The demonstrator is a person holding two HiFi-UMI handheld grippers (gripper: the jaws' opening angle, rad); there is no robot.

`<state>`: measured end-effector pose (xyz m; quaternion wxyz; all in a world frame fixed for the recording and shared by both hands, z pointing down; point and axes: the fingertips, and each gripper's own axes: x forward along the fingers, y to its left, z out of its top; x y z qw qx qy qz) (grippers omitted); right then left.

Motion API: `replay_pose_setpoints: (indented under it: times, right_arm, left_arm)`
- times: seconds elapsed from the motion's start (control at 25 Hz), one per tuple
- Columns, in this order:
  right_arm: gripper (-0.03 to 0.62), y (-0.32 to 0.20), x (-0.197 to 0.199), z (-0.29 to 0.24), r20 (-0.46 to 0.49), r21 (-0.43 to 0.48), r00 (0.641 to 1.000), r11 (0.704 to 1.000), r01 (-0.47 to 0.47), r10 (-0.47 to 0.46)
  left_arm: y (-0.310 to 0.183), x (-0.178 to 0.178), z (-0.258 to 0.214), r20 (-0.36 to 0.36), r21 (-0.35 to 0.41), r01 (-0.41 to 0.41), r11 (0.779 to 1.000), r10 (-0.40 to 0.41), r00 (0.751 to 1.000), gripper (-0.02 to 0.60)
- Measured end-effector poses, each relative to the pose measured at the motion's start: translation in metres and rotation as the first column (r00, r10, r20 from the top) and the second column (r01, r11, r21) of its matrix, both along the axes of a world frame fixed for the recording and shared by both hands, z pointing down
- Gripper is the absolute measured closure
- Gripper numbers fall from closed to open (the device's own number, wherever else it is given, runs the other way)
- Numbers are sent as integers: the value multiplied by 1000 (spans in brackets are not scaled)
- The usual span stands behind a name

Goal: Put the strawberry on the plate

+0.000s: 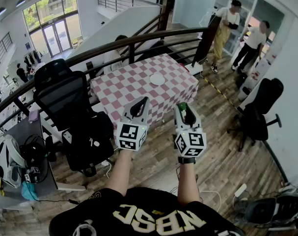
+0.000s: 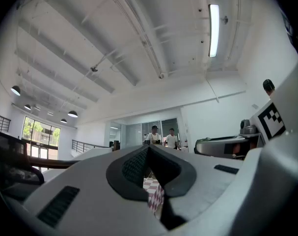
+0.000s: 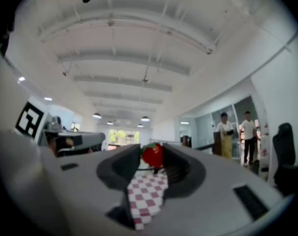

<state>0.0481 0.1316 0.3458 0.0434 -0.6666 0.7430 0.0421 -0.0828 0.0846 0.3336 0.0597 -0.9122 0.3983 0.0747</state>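
A table with a pink-and-white checked cloth (image 1: 124, 87) stands ahead of me, with a small white plate (image 1: 157, 79) near its far side. Both grippers hover in front of the table's near edge, short of the plate. My right gripper (image 1: 181, 105) is shut on a red strawberry (image 3: 152, 156) with a green top, pinched between the jaw tips (image 3: 152, 153); from the head view only the strawberry's (image 1: 182, 108) green top shows. My left gripper (image 1: 144, 101) hangs to its left, shut and empty, its tips (image 2: 149, 148) meeting.
A black office chair (image 1: 65, 97) stands left of the table, and a curved dark railing (image 1: 139, 39) runs behind it. Another black chair (image 1: 259, 112) is at the right. Two people (image 1: 237, 31) stand at the back right. A cluttered desk (image 1: 16, 156) sits at the far left.
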Motion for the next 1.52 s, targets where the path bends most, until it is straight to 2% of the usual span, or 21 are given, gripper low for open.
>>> replay_pose_setpoints:
  times: [0.2, 0.52, 0.64, 0.8, 0.96, 1.12, 1.24, 1.36, 1.52]
  right_arm:
    - [447, -2, -24, 10, 10, -15, 1000, 1000, 0, 0]
    - [447, -12, -39, 42, 19, -91, 1000, 996, -16, 18]
    - [447, -27, -40, 43, 30, -94, 1000, 996, -5, 7]
    - [447, -54, -41, 51, 67, -102, 996, 993, 66, -59]
    - [447, -90, -15, 53, 126, -98, 987, 989, 108, -95]
    - [447, -124, 20, 34, 136, -47, 985, 992, 116, -108]
    - [447, -154, 74, 18, 145, -23, 983, 993, 118, -114]
    - [447, -167, 123, 10, 105, -41, 989, 994, 104, -99]
    - [447, -170, 108, 35, 75, -52, 992, 993, 106, -102]
  left_arm:
    - [-3, -16, 10, 1, -17, -26, 1000, 26, 1000, 568]
    - [-12, -20, 48, -11, -103, -84, 991, 83, 997, 568]
    - [-24, -24, 53, -20, -117, -74, 990, 72, 997, 568]
    - [-52, -26, 57, -25, -127, -33, 991, 30, 999, 568]
    - [-84, -6, 54, -9, -126, -11, 992, 10, 1000, 568]
    - [-113, 25, 31, -8, -93, 5, 996, -6, 1000, 568]
    - [-140, 79, 12, 2, -71, 13, 997, -12, 1000, 568]
    - [-152, 129, 4, 16, -84, 16, 996, -15, 1000, 568]
    - [-157, 117, 30, 13, -113, 20, 993, -18, 1000, 568]
